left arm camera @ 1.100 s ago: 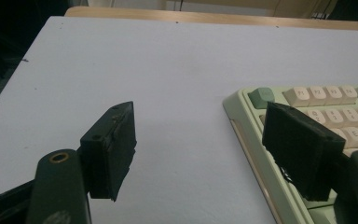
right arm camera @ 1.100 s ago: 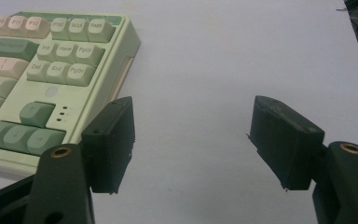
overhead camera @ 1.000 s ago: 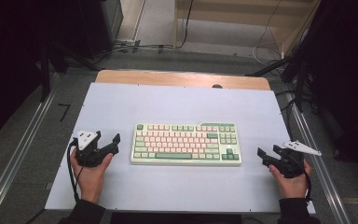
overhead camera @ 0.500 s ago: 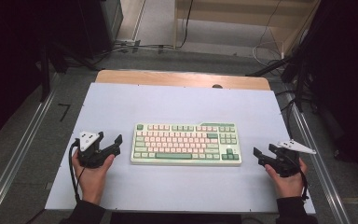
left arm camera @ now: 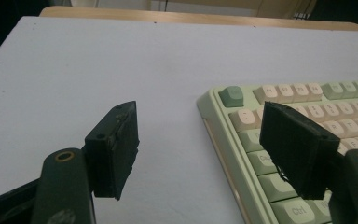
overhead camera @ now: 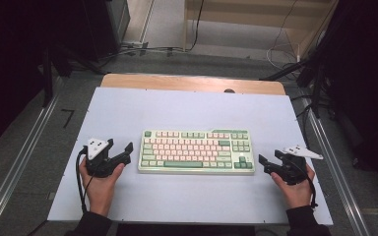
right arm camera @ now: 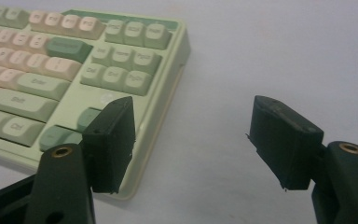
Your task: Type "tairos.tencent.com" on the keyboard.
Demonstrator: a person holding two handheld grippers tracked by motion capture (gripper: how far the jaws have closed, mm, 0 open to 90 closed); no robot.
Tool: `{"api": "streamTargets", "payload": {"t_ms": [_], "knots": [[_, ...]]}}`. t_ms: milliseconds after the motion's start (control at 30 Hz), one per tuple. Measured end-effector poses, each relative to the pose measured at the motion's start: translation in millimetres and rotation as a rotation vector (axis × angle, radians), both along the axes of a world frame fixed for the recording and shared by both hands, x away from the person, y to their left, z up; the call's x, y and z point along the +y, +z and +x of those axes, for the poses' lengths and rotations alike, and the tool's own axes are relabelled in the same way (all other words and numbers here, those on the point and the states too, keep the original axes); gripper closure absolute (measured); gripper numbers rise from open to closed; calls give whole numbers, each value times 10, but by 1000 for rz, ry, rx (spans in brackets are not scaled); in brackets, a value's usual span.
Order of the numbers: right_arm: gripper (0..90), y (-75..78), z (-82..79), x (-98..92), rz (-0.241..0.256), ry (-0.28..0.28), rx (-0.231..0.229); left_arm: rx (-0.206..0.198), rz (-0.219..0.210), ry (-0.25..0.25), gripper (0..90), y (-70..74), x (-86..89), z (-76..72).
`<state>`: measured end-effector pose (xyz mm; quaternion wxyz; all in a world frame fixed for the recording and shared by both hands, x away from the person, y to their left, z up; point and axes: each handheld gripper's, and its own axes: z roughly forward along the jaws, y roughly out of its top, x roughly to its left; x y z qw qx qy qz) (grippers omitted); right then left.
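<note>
A pale green keyboard (overhead camera: pixel 197 151) with pink and cream keys lies flat at the middle of the white table top (overhead camera: pixel 192 110). My left gripper (overhead camera: pixel 120 146) sits just off its left end, held in a hand. In the left gripper view the left gripper (left arm camera: pixel 205 149) is open, and the keyboard's left edge (left arm camera: pixel 242 116) lies between the jaws. My right gripper (overhead camera: pixel 266 164) rests by the keyboard's right end. In the right gripper view the right gripper (right arm camera: pixel 198 140) is open, one jaw over the keyboard's near right corner (right arm camera: pixel 121 70) and the other over bare table.
A wooden strip (overhead camera: pixel 192 82) runs along the table's far edge, with a small dark spot (overhead camera: pixel 229 90) on it. Metal rails (overhead camera: pixel 24 162) flank the table on both sides. Cables (overhead camera: pixel 142 49) lie on the floor beyond.
My right gripper has moved left, closer to the keyboard's right end. My left gripper has barely shifted. The keyboard has not moved.
</note>
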<state>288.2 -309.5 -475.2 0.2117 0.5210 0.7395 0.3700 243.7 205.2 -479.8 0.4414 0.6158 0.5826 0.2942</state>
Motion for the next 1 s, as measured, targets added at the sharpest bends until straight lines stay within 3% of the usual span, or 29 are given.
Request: {"api": "streamTargets", "payload": {"t_ms": [67,167,500,633,767,1000], "knots": [[297,3,3,32,0,10,-2,0,4,-9,285,3,-23,5],[302,-4,32,134,46,57,28,-5,10,-16,286,13,-58,9],[305,27,70,308,53,113,20,-10,-6,-33,303,21,-106,28],[312,43,85,379,48,129,11,-18,0,-40,348,36,-140,31],[423,65,92,474,39,158,-3,-12,13,-56,456,32,-189,44],[554,94,106,600,53,199,-30,-8,23,-70,563,30,-250,72]]}}
